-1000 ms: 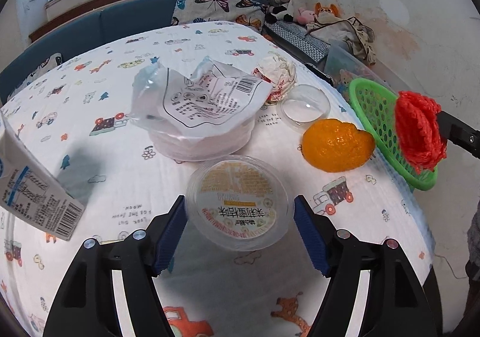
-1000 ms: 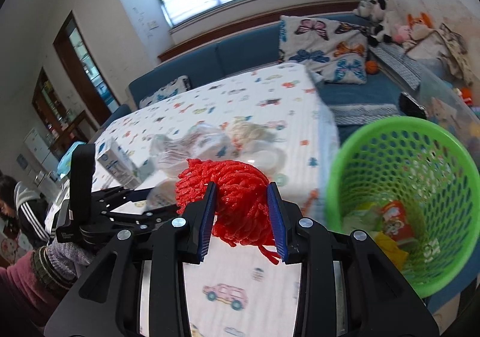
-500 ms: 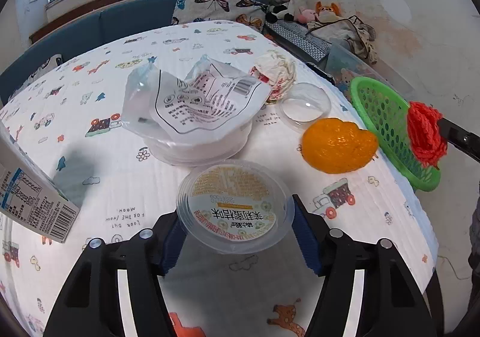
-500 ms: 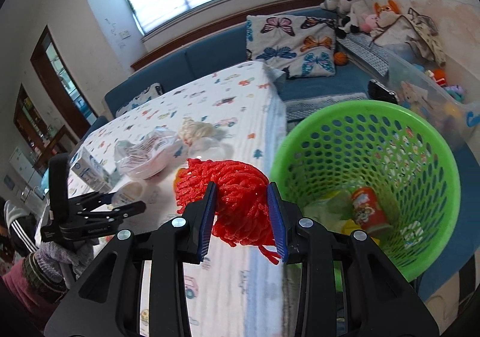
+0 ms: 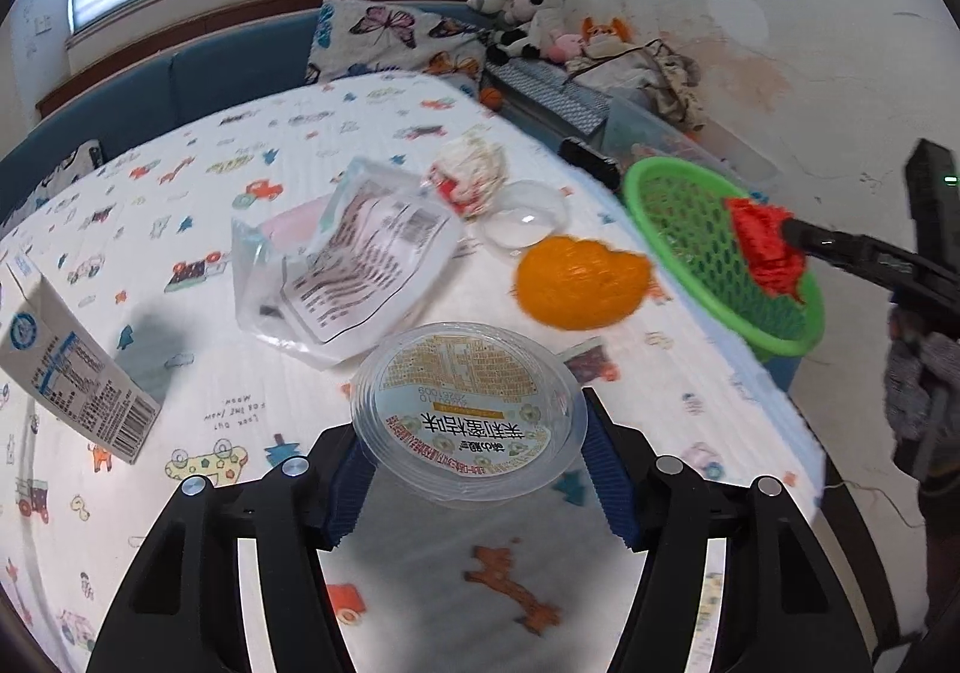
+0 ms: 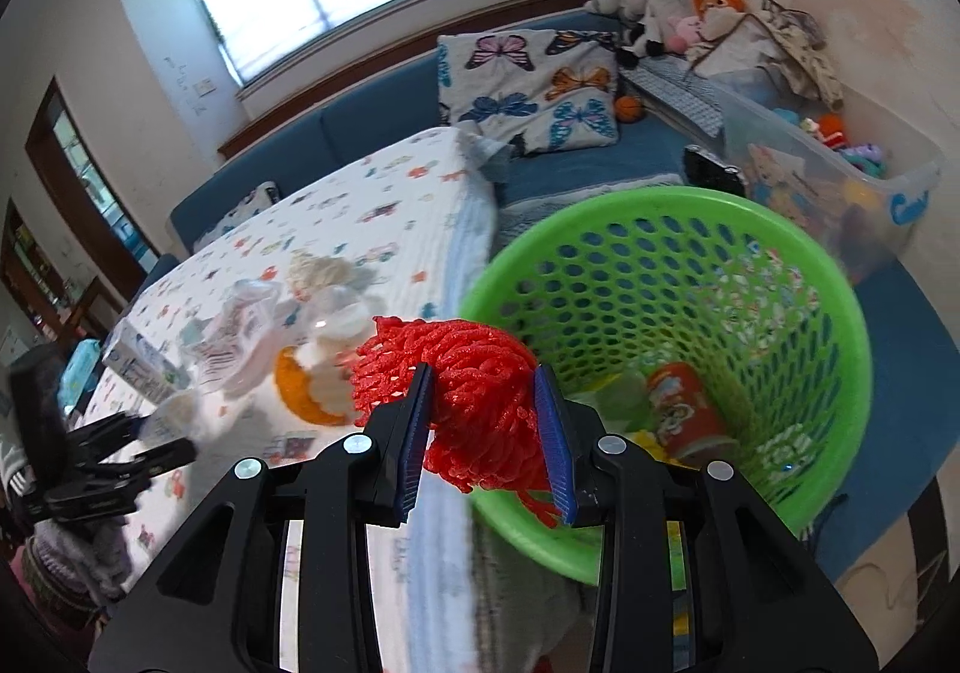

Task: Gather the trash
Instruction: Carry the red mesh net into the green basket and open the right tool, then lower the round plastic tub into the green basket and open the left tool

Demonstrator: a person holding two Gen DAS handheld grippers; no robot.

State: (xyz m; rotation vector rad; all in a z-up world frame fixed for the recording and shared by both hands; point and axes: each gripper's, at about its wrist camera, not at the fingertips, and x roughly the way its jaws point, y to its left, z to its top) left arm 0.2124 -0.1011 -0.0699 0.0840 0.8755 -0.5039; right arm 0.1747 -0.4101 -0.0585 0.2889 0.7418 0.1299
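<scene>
i've got the right gripper [image 6: 483,427] clamped on a wad of red foam net [image 6: 480,403], pads pressing into both sides. it sits at the near rim of the green basket [image 6: 780,265], which stands off the table edge w/ a red can [image 6: 684,409] and wrappers already in the bottom. the net looks v. light and squashy, loose strands hang below the pads, so i judge it may snag on the ribbed pads or the basket holes when let go; better to get further over the opening first.

the left gripper [image 5: 474,463] has its jaws closed around a clear plastic cup [image 5: 468,409] w/ a yellow printed lid, pads on opposite sides of the rim, cup apparently lifted off the table [image 5: 150,181]. thin plastic, prob. light but slick and easy to crush, so i take it at the stiffer rim band, not the wall, and squeeze gently. can't tell if there's anything inside.

remaining on the cloth: orange net [image 5: 579,283] near the basket side, clear dome lid [image 5: 525,217], crumpled paper [image 5: 471,175], plastic bag [image 5: 354,259] over a pink bowl, milk carton [image 5: 72,367] at far left. bag is floppy, grab a fold.
</scene>
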